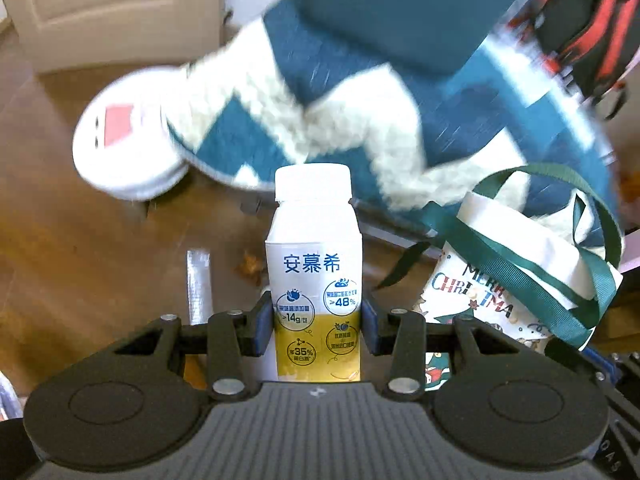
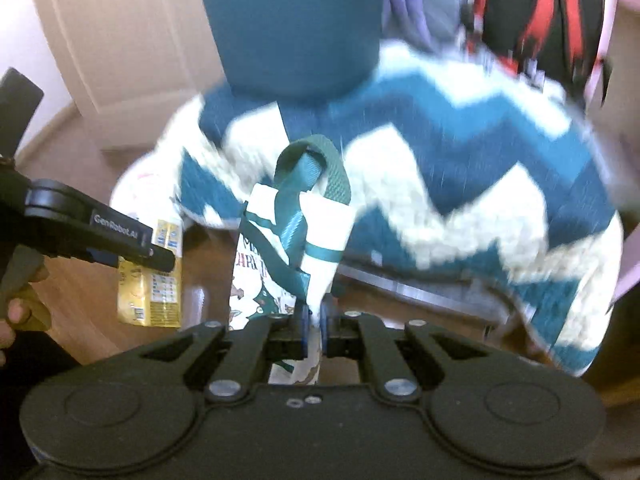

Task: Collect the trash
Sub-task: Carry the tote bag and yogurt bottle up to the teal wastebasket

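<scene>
Both grippers, left [image 1: 318, 326] and right [image 2: 315, 330], are matte black with silver pivot screws, round embossed discs, blue finger pads [image 1: 262, 328] and, at the right view's left edge, white "GenRobot.AI" lettering.

Motion-blurred zigzag blanket [image 1: 320, 120]

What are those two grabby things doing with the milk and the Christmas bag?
Someone is picking up trash. The left hand-held gripper is squeezing a white and yellow drink carton, holding it upright. The right hand-held gripper is pinching the edge of the Christmas gift bag. The carton is beside the bag, not in it yet.
</scene>
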